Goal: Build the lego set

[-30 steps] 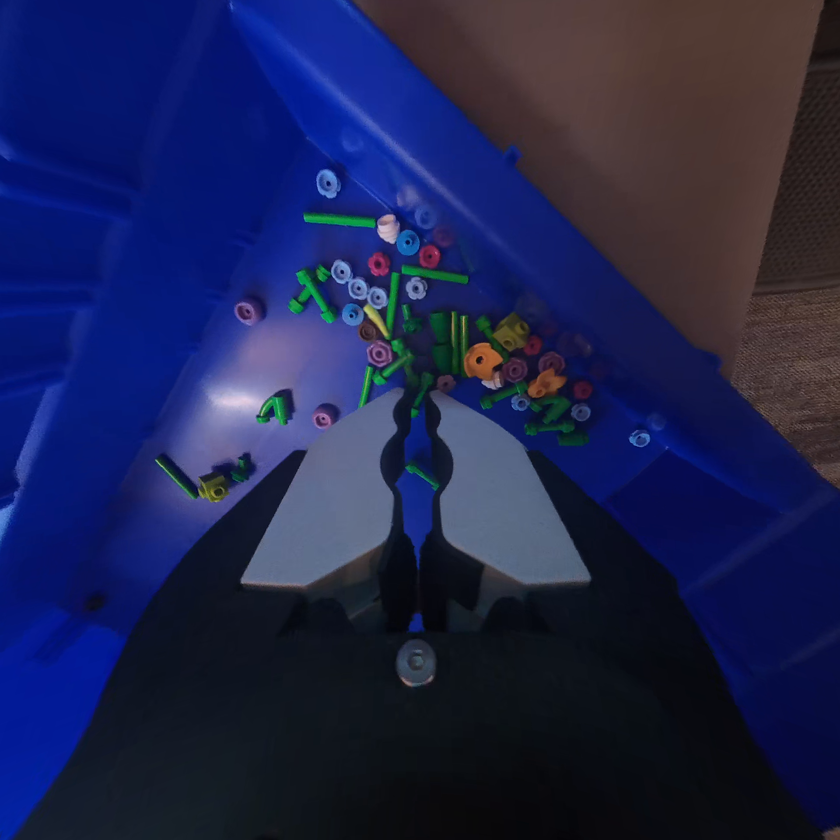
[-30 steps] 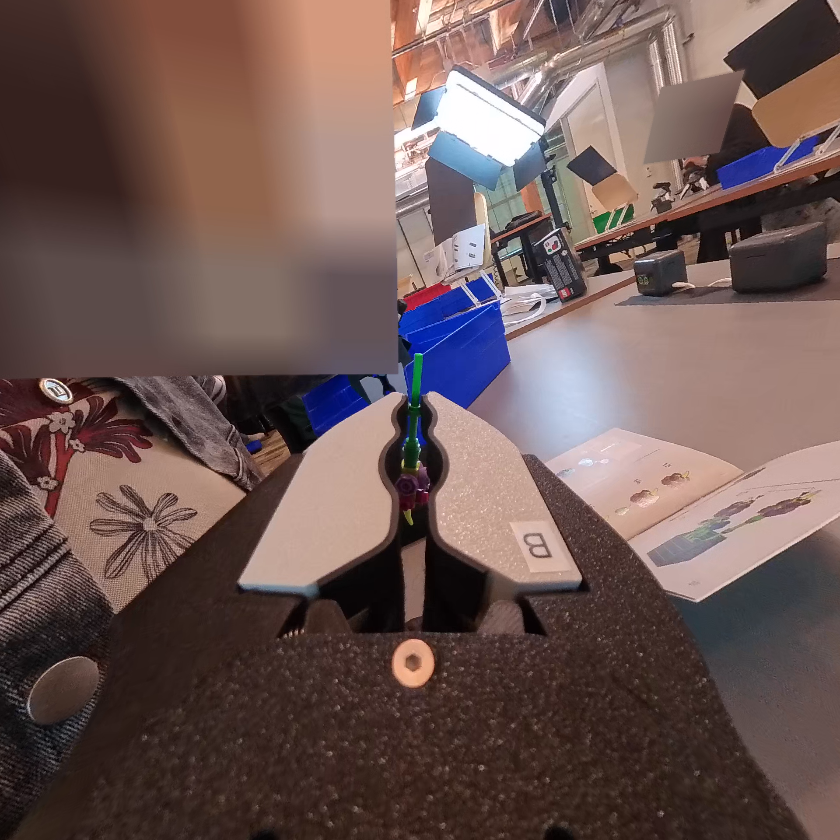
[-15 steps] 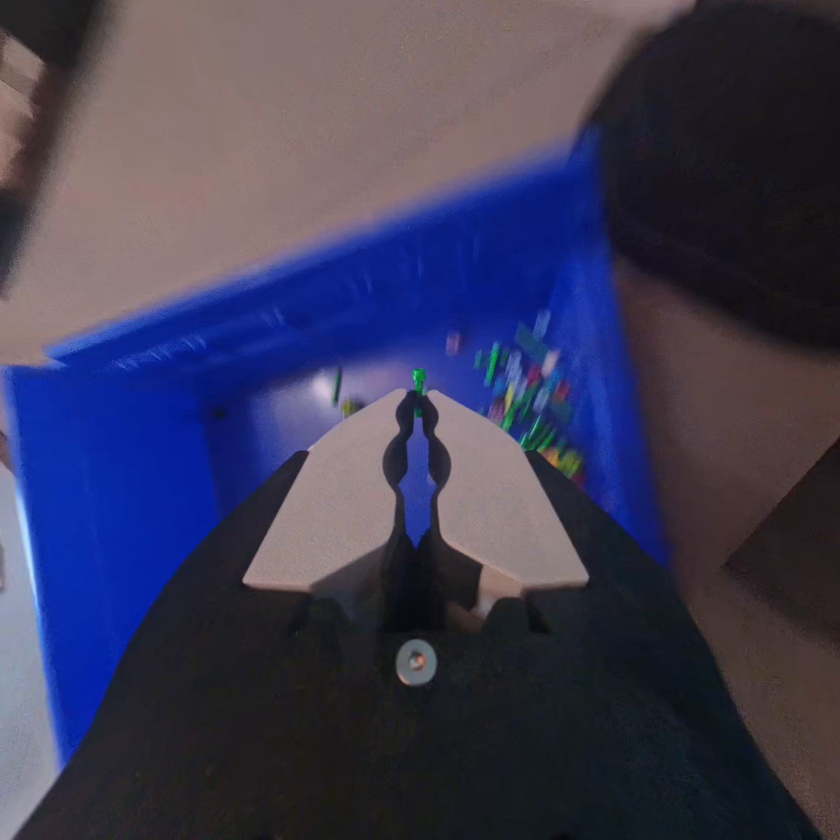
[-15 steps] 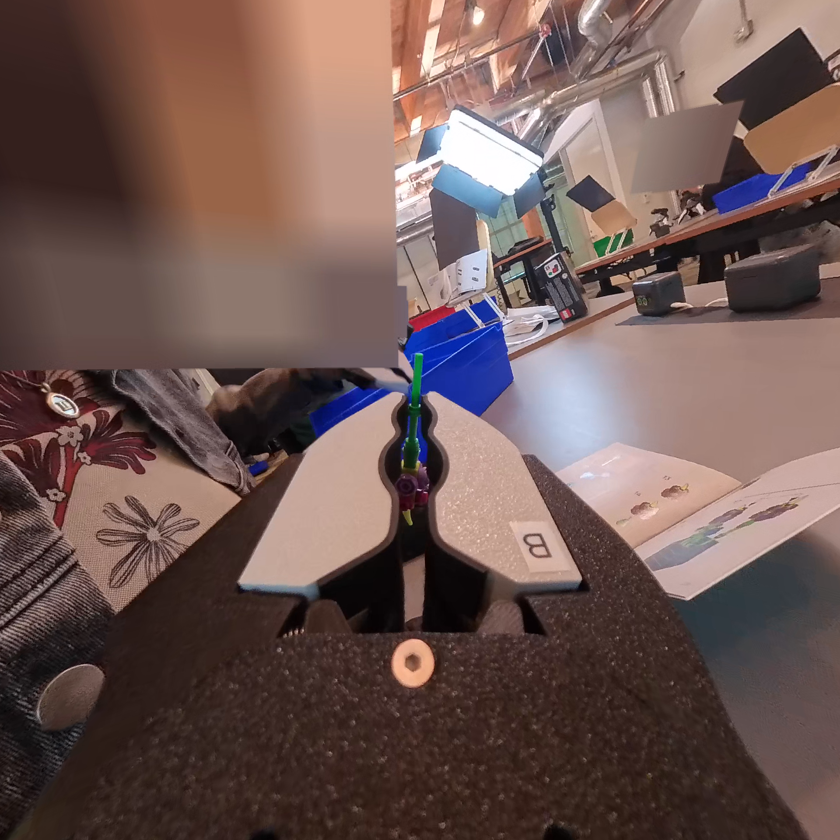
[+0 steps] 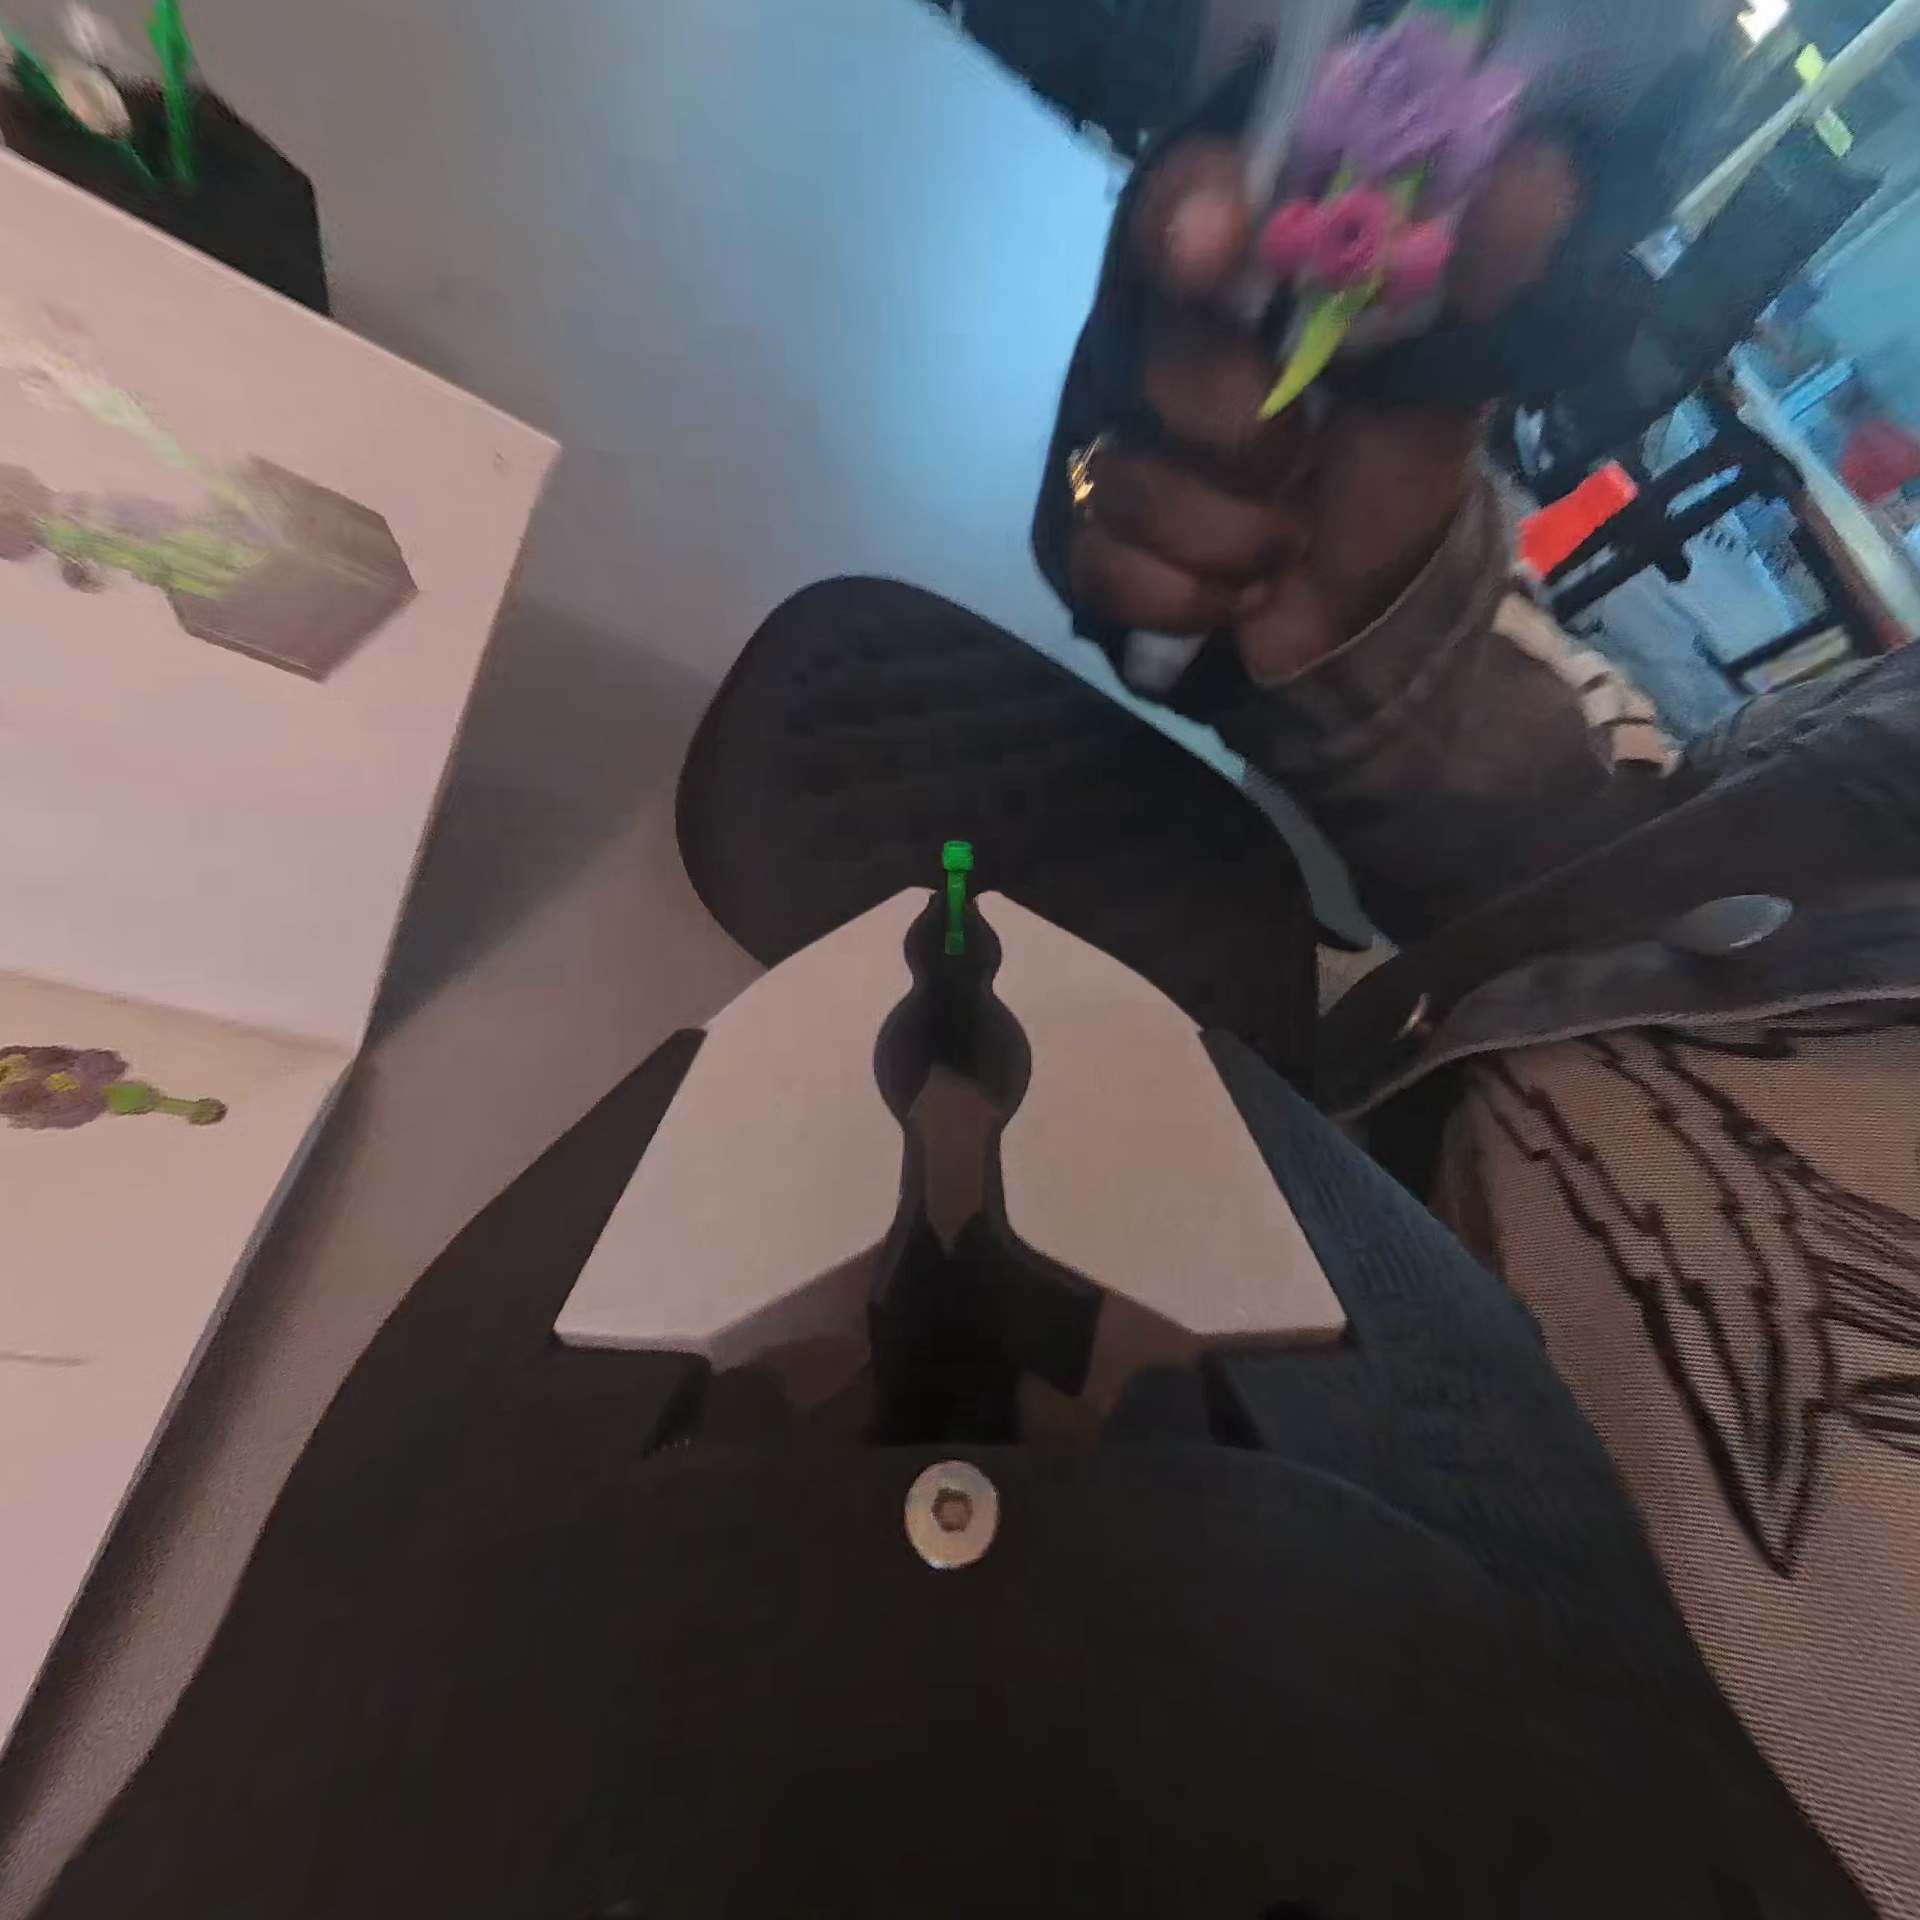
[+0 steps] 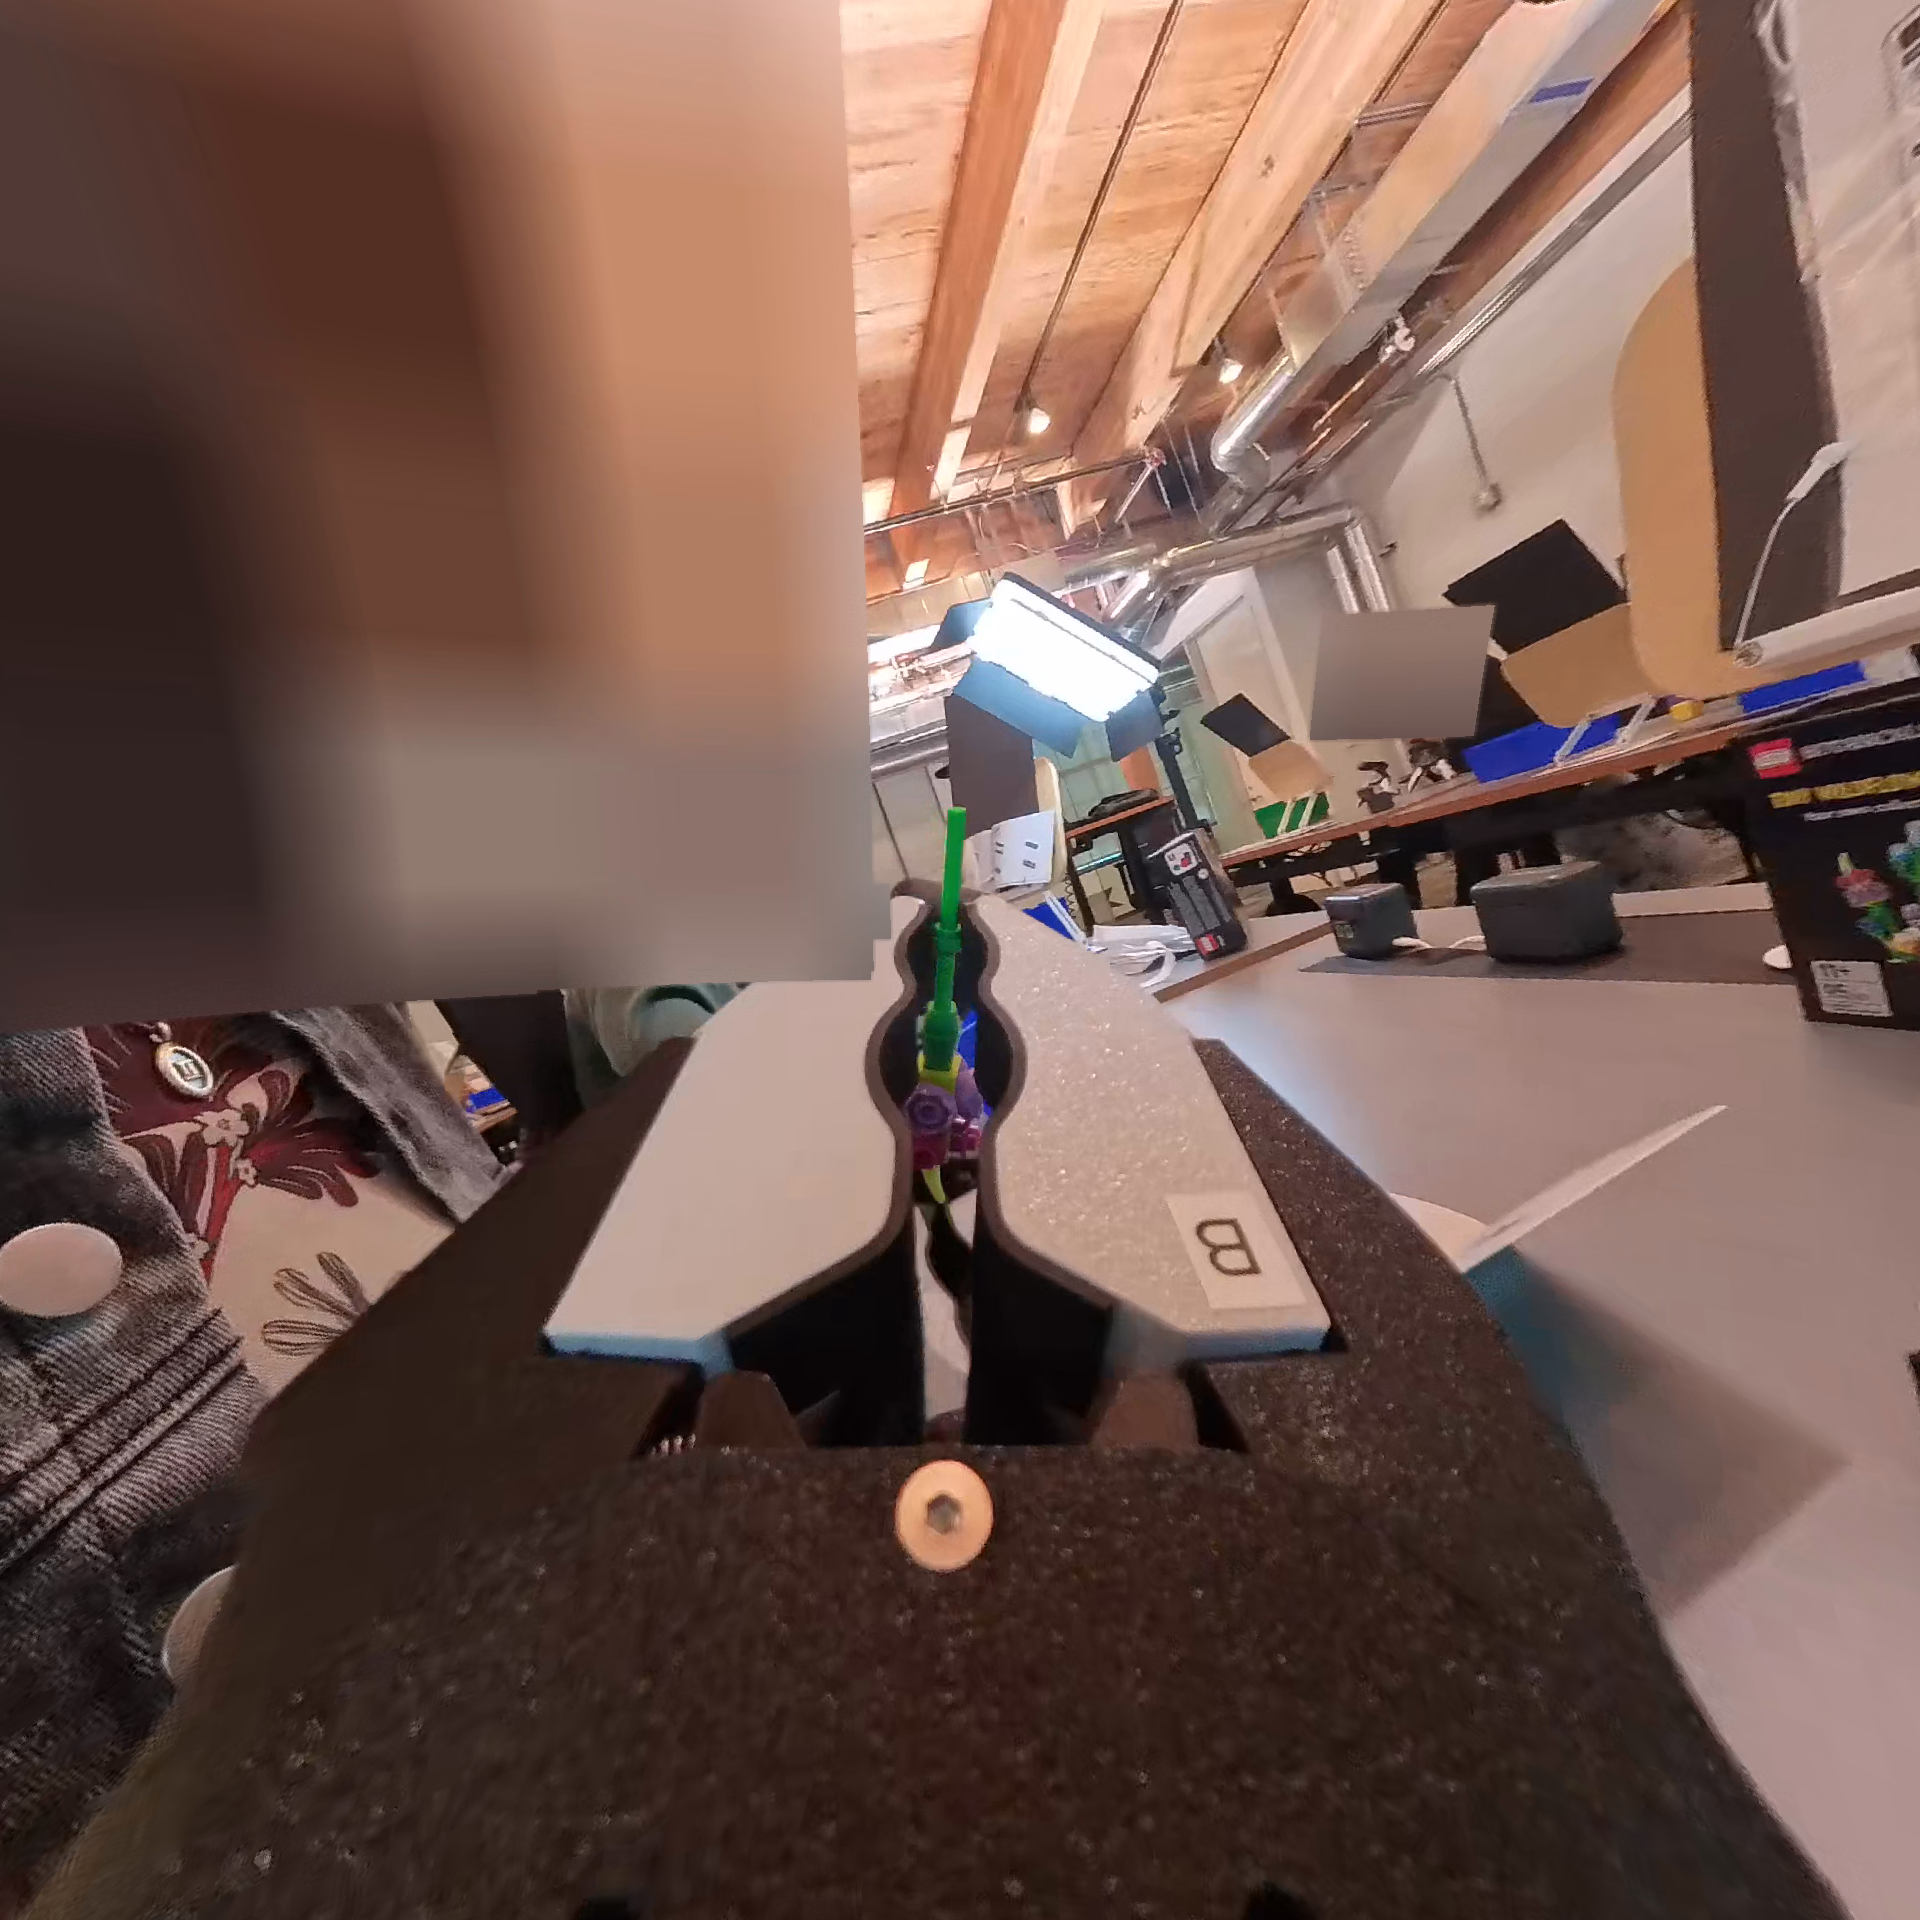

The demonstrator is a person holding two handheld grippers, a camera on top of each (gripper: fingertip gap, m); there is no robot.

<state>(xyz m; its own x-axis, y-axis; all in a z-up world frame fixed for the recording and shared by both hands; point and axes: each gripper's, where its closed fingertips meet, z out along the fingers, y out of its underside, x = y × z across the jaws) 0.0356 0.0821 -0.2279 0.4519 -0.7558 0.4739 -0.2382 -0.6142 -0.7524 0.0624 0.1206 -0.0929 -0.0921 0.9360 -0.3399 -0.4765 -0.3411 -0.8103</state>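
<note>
In the left wrist view my left gripper (image 5: 954, 902) is shut on a small green stem piece (image 5: 956, 860) that sticks out past the tips. Just beyond it is the black body of the other gripper (image 5: 987, 748), held by a hand (image 5: 1195, 520). A blurred purple and pink flower cluster (image 5: 1382, 187) shows above that hand; I cannot tell what holds it. In the right wrist view my right gripper (image 6: 945, 920) is shut on a flower stem (image 6: 940, 997): a long green rod pointing up, with purple blossoms and a lime piece between the fingers.
An open instruction booklet (image 5: 208, 779) lies on the grey table (image 5: 644, 260) to the left. A black base with green stems (image 5: 156, 145) stands at the far left. A dark set box (image 6: 1839, 883) stands at the right. A person's patterned clothing (image 6: 208, 1195) is close on the left. There is about 15 cm between the tips of the two grippers.
My left gripper rose out of the blue parts bin holding the green piece and swung over the table towards the right gripper. The right gripper tilted upward, still holding the flower stem.
</note>
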